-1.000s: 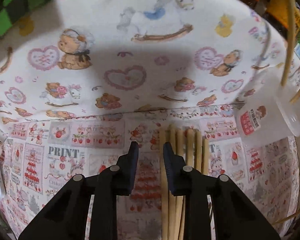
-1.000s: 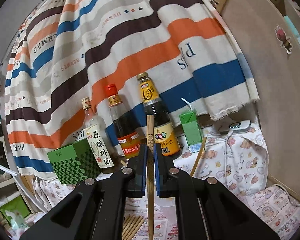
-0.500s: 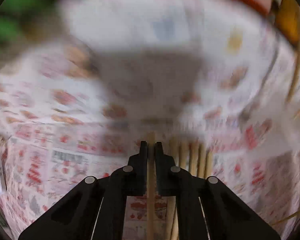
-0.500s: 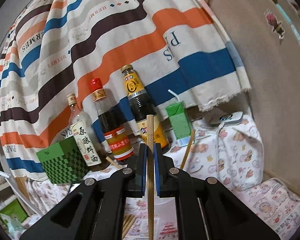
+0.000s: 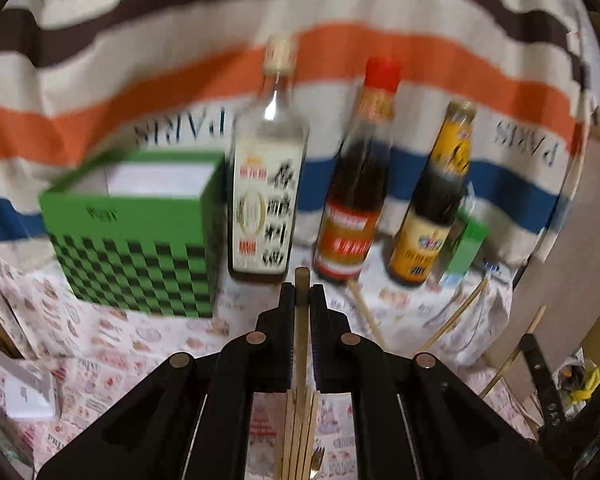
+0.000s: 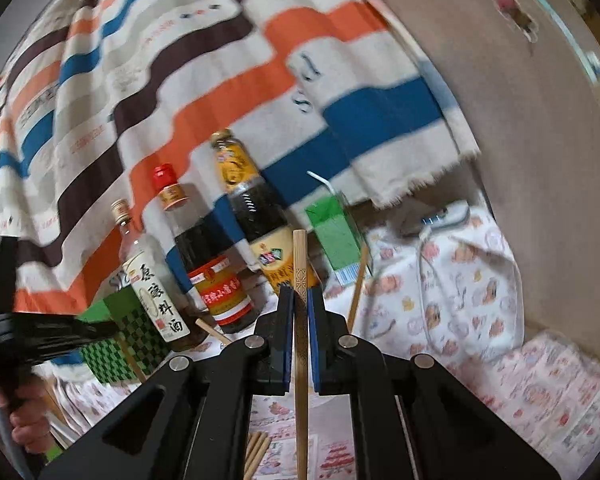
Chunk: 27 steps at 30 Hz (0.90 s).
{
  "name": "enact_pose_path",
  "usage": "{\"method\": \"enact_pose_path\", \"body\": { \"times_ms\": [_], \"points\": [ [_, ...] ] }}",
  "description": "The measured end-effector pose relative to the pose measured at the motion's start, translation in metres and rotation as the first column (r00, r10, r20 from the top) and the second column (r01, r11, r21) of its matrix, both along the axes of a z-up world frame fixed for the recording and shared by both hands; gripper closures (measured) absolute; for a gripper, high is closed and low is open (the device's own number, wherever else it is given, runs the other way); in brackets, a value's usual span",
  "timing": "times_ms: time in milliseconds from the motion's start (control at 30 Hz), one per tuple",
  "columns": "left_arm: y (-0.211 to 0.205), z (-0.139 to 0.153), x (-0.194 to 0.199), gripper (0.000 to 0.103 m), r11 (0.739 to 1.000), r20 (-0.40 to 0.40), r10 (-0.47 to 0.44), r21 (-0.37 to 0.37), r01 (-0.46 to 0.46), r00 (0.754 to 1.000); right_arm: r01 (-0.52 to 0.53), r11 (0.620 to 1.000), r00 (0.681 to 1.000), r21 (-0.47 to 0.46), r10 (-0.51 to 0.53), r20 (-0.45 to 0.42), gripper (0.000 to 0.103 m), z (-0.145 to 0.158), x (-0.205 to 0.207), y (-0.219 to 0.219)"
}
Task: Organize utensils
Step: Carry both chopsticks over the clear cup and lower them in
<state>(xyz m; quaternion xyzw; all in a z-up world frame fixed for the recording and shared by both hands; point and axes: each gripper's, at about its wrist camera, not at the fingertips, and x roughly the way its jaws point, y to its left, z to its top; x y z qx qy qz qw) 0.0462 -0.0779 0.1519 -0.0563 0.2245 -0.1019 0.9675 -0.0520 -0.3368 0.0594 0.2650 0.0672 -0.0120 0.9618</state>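
A second ago the left gripper [image 5: 302, 292] hung with its jaws apart over the row of chopsticks on the printed cloth; now those jaws are pinched narrow on a single chopstick [image 5: 301, 320], and the view has swung up from the cloth to the bottles at the back — the stick has been lifted clear of the pile. Its blunt end pokes out just above the fingertips in the lower centre of the left wrist frame, while the remaining chopsticks [image 5: 298, 432] lie bundled on the cloth below the gripper, at the bottom centre, with what looks like a fork's tines beside them. The right gripper [image 6: 300, 300] has hardly shifted: it is clamped on its own carved chopstick [image 6: 301, 320], which stands upright through the middle of the right wrist frame. Behind both stand the clear bottle [image 5: 266, 184], the red-capped bottle [image 5: 358, 184] and the yellow-labelled bottle [image 5: 432, 208], with the green checkered box [image 5: 140, 248] at the left against the striped cloth [image 5: 100, 80]. A few loose sticks [image 5: 456, 316] lean at the right. With one stick in each gripper, the pickup looks done — the judgement is that the next step is carrying the pair to wherever the utensils are being gathered, a place not clearly in view here.
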Motion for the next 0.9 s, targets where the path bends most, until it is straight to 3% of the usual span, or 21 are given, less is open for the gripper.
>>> {"method": "enact_pose_path", "body": {
  "times_ms": [133,200,267,533,700,800,900],
  "points": [
    [-0.004,0.009,-0.017,0.097,0.999,0.059,-0.025,-0.042,0.027,0.998,0.076,0.997,0.996,0.030,-0.077,0.037,0.095,0.001,-0.009,-0.006],
    [-0.004,0.010,-0.018,0.097,0.996,0.073,-0.040,-0.072,0.045,0.997,0.133,0.987,0.988,0.096,-0.139,0.069,0.095,0.005,-0.025,-0.011],
    [-0.007,0.017,-0.020,0.097,0.994,0.093,-0.055,-0.090,0.064,0.994,0.125,0.984,0.985,0.128,-0.138,0.100,0.095,0.015,-0.034,-0.015],
    [-0.027,0.028,-0.010,0.097,0.987,0.115,-0.077,-0.132,0.092,0.990,0.165,0.982,0.949,0.089,-0.183,0.255,0.095,0.074,-0.039,-0.016],
    [-0.030,0.036,-0.002,0.097,0.975,0.124,-0.081,-0.194,0.104,0.989,0.327,0.941,0.905,0.087,-0.338,0.260,0.095,0.074,-0.024,-0.017],
    [-0.032,0.037,-0.004,0.097,0.976,0.165,-0.035,-0.207,0.070,0.986,0.322,0.939,0.906,0.119,-0.343,0.248,0.095,0.066,-0.011,-0.022],
    [-0.026,0.027,0.000,0.097,0.952,0.169,0.004,-0.304,0.048,0.986,0.326,0.935,0.911,0.141,-0.350,0.218,0.095,0.057,0.008,-0.026]
  ]
}}
